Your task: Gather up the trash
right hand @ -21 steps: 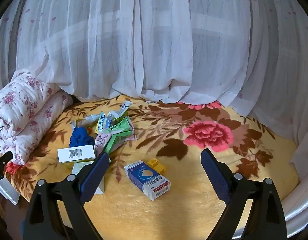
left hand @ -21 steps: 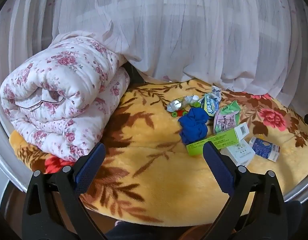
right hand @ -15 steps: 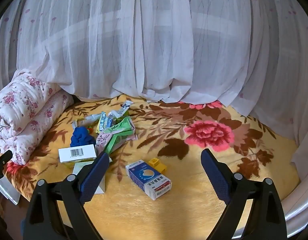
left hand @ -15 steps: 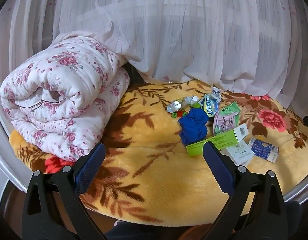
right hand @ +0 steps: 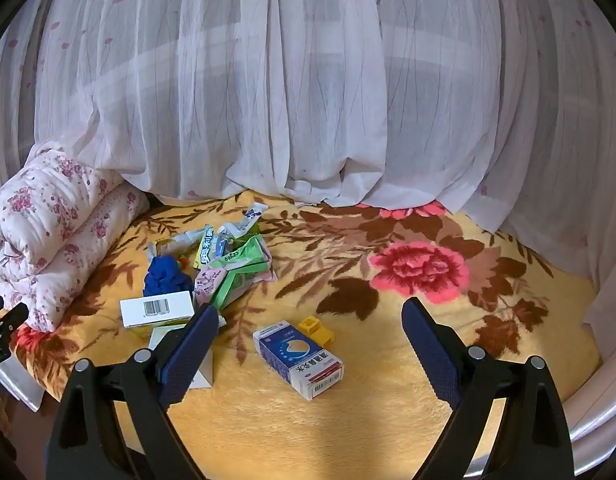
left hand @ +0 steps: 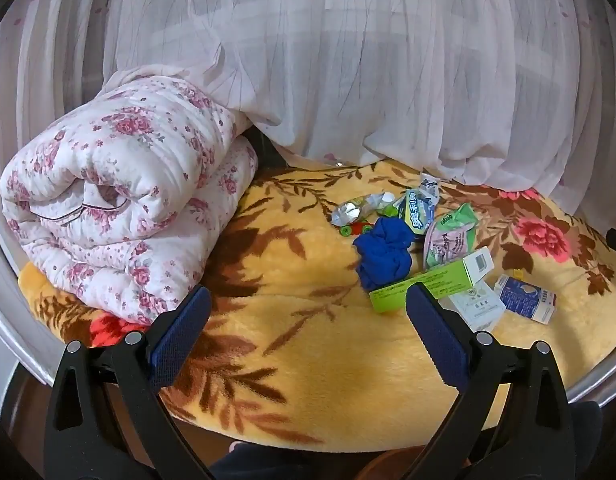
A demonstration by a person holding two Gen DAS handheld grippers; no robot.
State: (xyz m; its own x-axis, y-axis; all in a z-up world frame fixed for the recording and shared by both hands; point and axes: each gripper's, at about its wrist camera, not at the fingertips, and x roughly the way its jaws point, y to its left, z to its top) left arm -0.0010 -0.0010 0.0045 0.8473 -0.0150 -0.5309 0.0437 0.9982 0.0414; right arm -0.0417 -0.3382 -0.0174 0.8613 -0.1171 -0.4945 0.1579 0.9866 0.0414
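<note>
Trash lies scattered on a yellow flowered blanket. A blue crumpled wad, a green long box, a white box, a blue-and-white carton and several wrappers show in the left wrist view. My left gripper hangs open over bare blanket, left of the pile. In the right wrist view the blue-and-white carton lies between and just beyond my open right gripper, with a small yellow block behind it. The barcoded box, blue wad and wrappers sit at the left.
A rolled floral quilt fills the left side of the bed. A sheer white curtain hangs along the back edge. The bed's pale rounded rim curves at the front right. A dark clamp-like part shows at the left edge.
Both views have shifted only slightly; the trash sits a touch lower and nearer in the right wrist view. Nothing was taken hold of, and both grippers stay open.
</note>
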